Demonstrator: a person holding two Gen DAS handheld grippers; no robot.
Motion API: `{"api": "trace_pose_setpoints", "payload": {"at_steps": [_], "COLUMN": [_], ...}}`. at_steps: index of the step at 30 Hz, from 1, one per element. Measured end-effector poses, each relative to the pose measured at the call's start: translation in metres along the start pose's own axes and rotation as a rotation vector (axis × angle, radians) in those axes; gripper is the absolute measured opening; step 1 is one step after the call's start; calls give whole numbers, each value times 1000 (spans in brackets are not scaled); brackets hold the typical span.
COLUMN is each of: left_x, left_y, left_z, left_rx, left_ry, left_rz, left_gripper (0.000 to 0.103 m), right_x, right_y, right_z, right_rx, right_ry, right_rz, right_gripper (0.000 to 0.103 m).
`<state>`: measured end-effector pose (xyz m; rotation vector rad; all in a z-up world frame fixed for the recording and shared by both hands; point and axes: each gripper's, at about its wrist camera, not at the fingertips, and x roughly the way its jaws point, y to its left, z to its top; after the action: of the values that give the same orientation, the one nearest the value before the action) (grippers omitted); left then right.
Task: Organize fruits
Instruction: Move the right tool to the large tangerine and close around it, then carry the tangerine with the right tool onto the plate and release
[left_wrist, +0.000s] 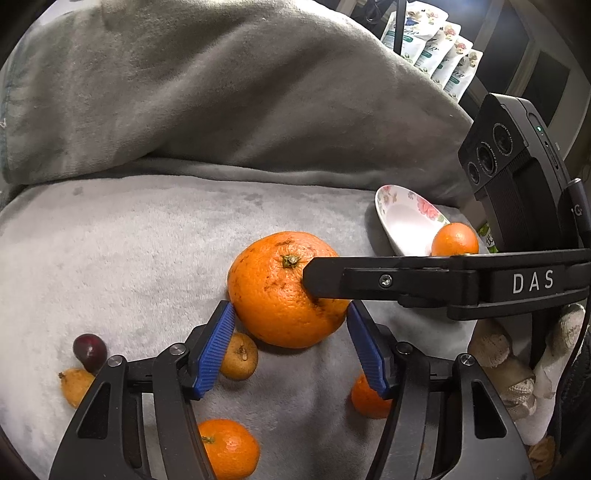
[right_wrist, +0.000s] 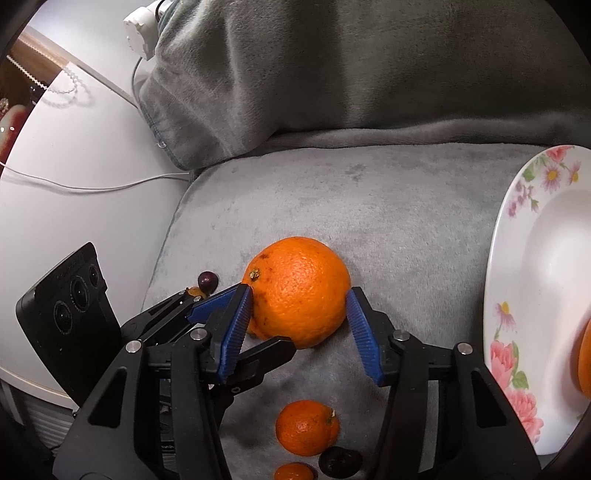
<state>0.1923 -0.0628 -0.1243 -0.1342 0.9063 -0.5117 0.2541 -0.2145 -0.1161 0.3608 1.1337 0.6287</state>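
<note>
A large orange (left_wrist: 284, 291) (right_wrist: 299, 291) lies on the grey blanket. My left gripper (left_wrist: 290, 306) has its blue pads against the orange's left and right sides. My right gripper (right_wrist: 298, 291) also has both blue pads on it. One right finger (left_wrist: 369, 280) reaches across the orange's top in the left wrist view. The left fingers (right_wrist: 266, 354) show at the orange's lower left in the right wrist view. A flowered white plate (left_wrist: 399, 229) (right_wrist: 546, 277) to the right holds a small orange (left_wrist: 454, 240) (right_wrist: 585, 358).
Loose on the blanket (left_wrist: 147, 258) are mandarins (left_wrist: 229, 448) (left_wrist: 369, 400) (right_wrist: 306, 426), a brownish fruit (left_wrist: 238, 356), a yellow fruit (left_wrist: 75, 386) and dark fruits (left_wrist: 89, 350) (right_wrist: 338, 461). A draped cushion (right_wrist: 369, 74) rises behind. A white table (right_wrist: 74, 203) with cables lies left.
</note>
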Motion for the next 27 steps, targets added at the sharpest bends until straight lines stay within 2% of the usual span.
{"api": "trace_pose_setpoints", "payload": {"at_steps": [13, 27], "left_x": [-7, 0], "left_y": [-15, -58], "left_z": [4, 29], "left_rx": [27, 78], "left_ry": [-26, -66], "left_rz": [8, -30], "left_gripper": [62, 62], "right_x": [-16, -75], "right_y": [-1, -23], "right_z": [-2, -3], "right_rx": [-21, -20], "right_ry": [-27, -121], "right_rz": [1, -32], "right_gripper": [54, 54]}}
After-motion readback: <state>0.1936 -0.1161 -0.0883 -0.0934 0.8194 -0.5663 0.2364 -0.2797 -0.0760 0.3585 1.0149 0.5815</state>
